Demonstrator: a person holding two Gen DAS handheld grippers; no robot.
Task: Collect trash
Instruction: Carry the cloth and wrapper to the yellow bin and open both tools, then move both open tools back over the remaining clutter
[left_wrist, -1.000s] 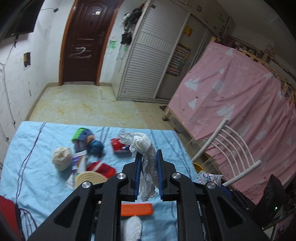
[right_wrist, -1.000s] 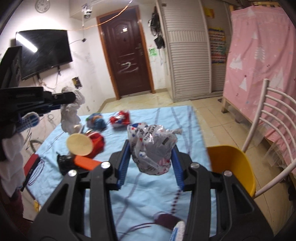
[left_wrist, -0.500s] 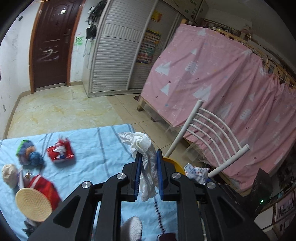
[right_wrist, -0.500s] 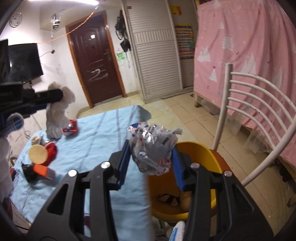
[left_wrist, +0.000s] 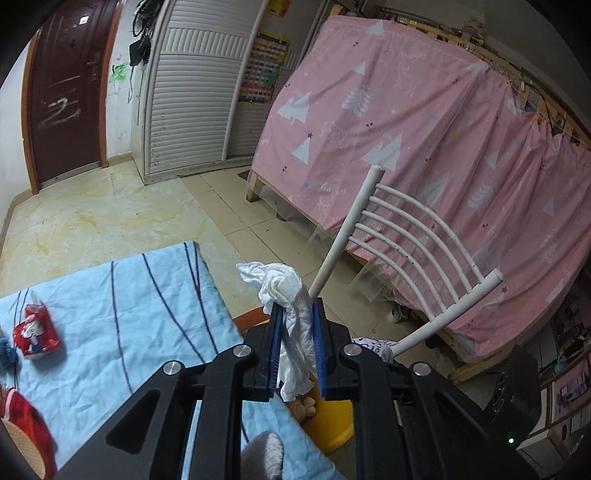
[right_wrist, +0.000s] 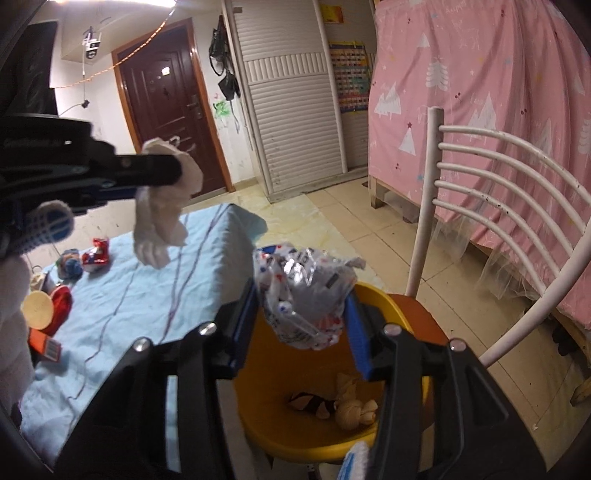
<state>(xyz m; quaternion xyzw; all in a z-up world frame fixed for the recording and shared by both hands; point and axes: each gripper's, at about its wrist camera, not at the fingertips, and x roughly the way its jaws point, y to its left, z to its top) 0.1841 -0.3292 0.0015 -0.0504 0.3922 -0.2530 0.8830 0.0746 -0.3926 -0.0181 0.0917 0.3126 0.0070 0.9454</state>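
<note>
My left gripper (left_wrist: 297, 314) is shut on a crumpled white tissue (left_wrist: 284, 284), which hangs down between its blue pads above the table's right edge. From the right wrist view, that left gripper (right_wrist: 173, 171) and tissue (right_wrist: 162, 218) appear at the upper left. My right gripper (right_wrist: 303, 295) has a crumpled printed plastic wrapper (right_wrist: 310, 280) between its pads, right over a yellow bin (right_wrist: 325, 443). Its jaws are opening, and the wrapper still touches both pads. Part of the yellow bin (left_wrist: 334, 421) shows below the left fingers. Some scraps lie in the bin.
A table under a light blue cloth (right_wrist: 147, 295) carries a red packet (left_wrist: 35, 332), yarn balls and other small items on the left. A white slatted chair (right_wrist: 491, 177) with an orange seat stands behind the bin. Beyond it hangs a pink bed curtain (left_wrist: 424, 147).
Both grippers swung right, from over the table to the yellow bin beside it, each still carrying its piece. The right pads stand slightly wider apart than before.
</note>
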